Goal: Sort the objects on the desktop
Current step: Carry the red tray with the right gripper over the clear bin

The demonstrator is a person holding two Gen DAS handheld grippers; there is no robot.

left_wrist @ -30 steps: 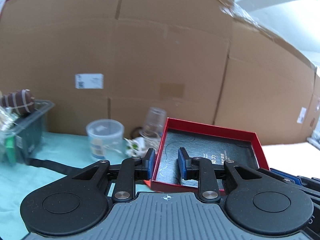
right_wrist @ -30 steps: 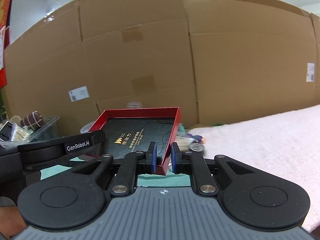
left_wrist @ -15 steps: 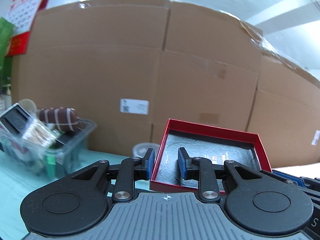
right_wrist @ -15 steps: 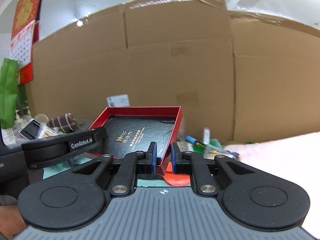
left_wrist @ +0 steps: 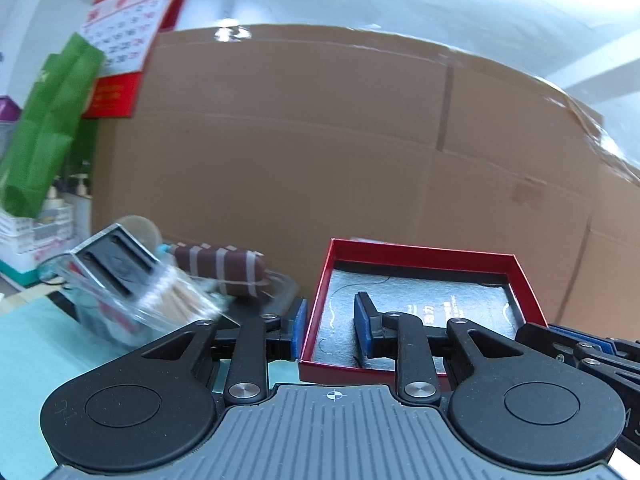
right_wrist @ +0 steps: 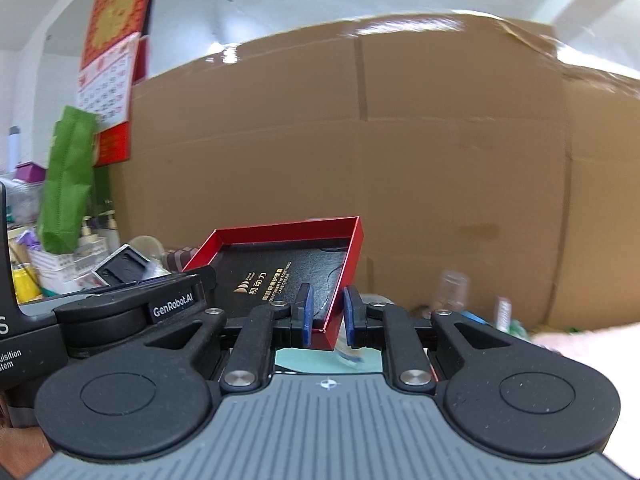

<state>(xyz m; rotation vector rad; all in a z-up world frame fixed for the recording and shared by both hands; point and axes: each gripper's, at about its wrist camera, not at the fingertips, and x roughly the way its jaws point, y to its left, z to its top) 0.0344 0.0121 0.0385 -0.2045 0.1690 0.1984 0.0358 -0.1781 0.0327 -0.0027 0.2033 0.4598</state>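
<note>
The red box lid is a shallow tray of glossy red card with a dark textured lining, gold characters and a thin curling line printed across it (the print reads clearly only from the right wrist). It hangs tilted in front of the big cardboard wall, carried between both tools. The left gripper straddles the lid's left wall, one blue pad outside and one inside; its jaws have just been opening, and a sliver of gap shows at the outer pad, so whether it grips at all cannot be told. The right gripper is nearly closed on the lid's right corner, pads pinching the thin wall. Left of the lid sits a clear plastic bin smeared by motion; a brown striped object and a black-and-silver item stick out of it, the rest unreadable. Right of the lid, in the right wrist view, small bottles and bits blur past recognition. The lid's underside is hidden.
</note>
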